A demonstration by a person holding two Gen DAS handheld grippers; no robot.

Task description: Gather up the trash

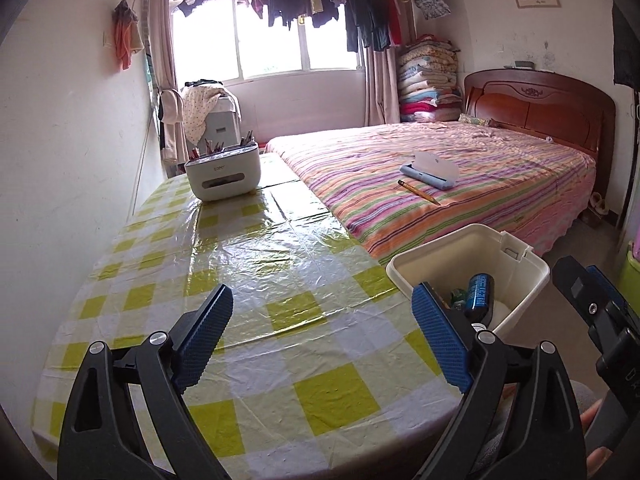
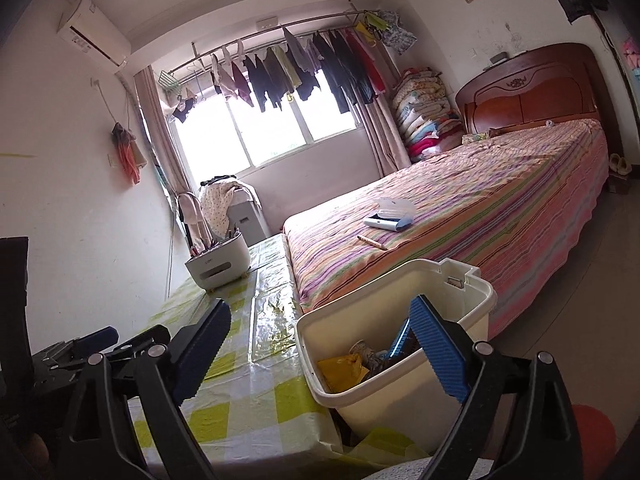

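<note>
Left wrist view: left gripper [image 1: 322,336] hangs spread and empty above the table [image 1: 256,256]. Right gripper [image 2: 320,344] gapes, holding nothing, beside the bin [image 2: 400,384] of trash [image 2: 344,368].

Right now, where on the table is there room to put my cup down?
The checkered table is bare from the white pencil box at the far end down to the near edge, between the wall and the bed. The bin beside the table is crowded with trash.
</note>
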